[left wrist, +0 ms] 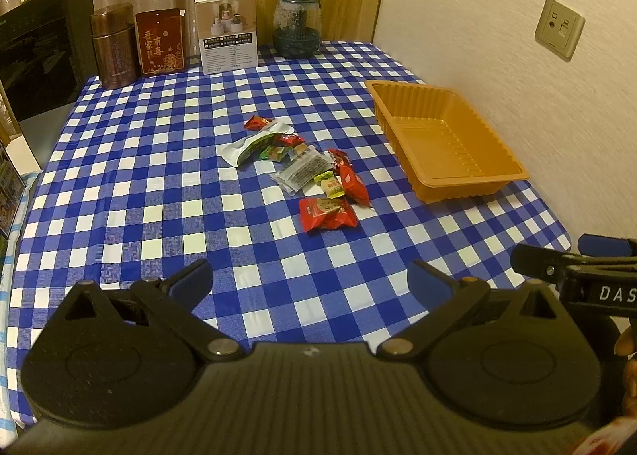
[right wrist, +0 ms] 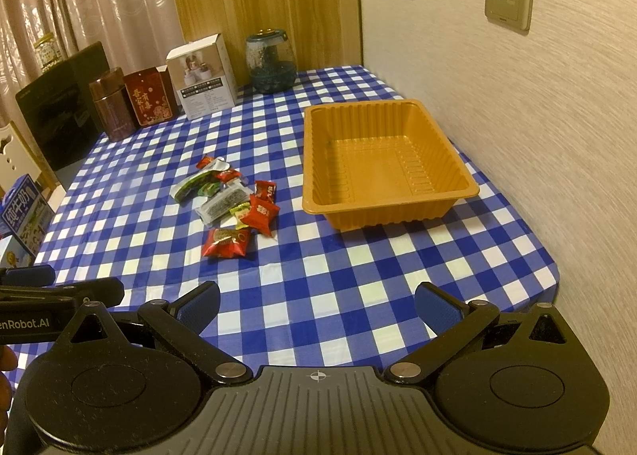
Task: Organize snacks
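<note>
Beside the wall, tray: the orange tray (right wrist: 388, 212) held nothing.
Snacks: the snack pile (right wrist: 235, 208) lay left of the tray, apart from it.
Tongs: left gripper (left wrist: 310, 283) and right gripper (right wrist: 317, 305) both gaped wide, hovering short of the pile.

Your left wrist camera looks forward from the table's near edge over the checked tablecloth (left wrist: 119, 192), your right from just beside it, angled toward the wall. Both share the snack pile (left wrist: 302, 168) and orange tray (right wrist: 469, 186), seen from mid-distance.
</note>
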Action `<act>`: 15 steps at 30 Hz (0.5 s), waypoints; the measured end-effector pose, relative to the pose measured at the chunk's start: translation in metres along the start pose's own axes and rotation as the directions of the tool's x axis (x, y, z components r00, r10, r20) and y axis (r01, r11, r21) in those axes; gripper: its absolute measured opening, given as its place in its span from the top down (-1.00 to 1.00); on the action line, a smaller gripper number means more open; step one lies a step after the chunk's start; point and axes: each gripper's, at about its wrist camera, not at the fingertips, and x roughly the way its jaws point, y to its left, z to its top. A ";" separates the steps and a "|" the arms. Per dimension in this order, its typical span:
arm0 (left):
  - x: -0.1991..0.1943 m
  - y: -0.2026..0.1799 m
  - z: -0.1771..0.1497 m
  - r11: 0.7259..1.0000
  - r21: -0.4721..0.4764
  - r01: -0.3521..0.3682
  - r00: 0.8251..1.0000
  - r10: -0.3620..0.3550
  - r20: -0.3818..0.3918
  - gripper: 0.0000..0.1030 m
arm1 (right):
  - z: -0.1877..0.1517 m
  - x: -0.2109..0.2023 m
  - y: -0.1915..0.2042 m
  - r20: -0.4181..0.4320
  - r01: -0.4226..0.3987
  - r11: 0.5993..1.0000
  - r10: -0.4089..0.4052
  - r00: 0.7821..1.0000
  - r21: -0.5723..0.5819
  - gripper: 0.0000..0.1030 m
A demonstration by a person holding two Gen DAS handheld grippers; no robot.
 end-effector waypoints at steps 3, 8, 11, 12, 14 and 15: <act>0.000 0.000 0.000 1.000 0.000 -0.001 1.000 0.001 0.000 -1.00 | 0.000 0.000 0.000 0.001 0.001 1.000 -0.001 1.000 0.000 -1.00; 0.000 -0.001 0.000 1.000 -0.002 -0.001 1.000 0.001 -0.002 -1.00 | 0.000 0.001 -0.001 -0.001 0.001 1.000 -0.001 1.000 0.000 -1.00; 0.000 -0.002 0.000 1.000 -0.002 -0.001 1.000 0.001 -0.003 -1.00 | -0.001 0.001 -0.001 -0.001 0.001 1.000 -0.001 1.000 0.000 -1.00; 0.000 -0.002 -0.001 1.000 -0.002 -0.001 1.000 0.001 -0.003 -1.00 | -0.001 0.001 -0.001 0.000 0.001 1.000 -0.001 1.000 0.000 -1.00; 0.000 -0.002 -0.001 1.000 -0.001 -0.001 1.000 0.001 -0.002 -1.00 | -0.001 0.001 -0.001 0.000 0.001 1.000 -0.001 1.000 0.001 -1.00; 0.000 -0.002 -0.001 1.000 -0.002 -0.001 1.000 0.001 -0.002 -1.00 | -0.001 0.001 -0.001 0.000 0.001 1.000 -0.001 1.000 0.001 -1.00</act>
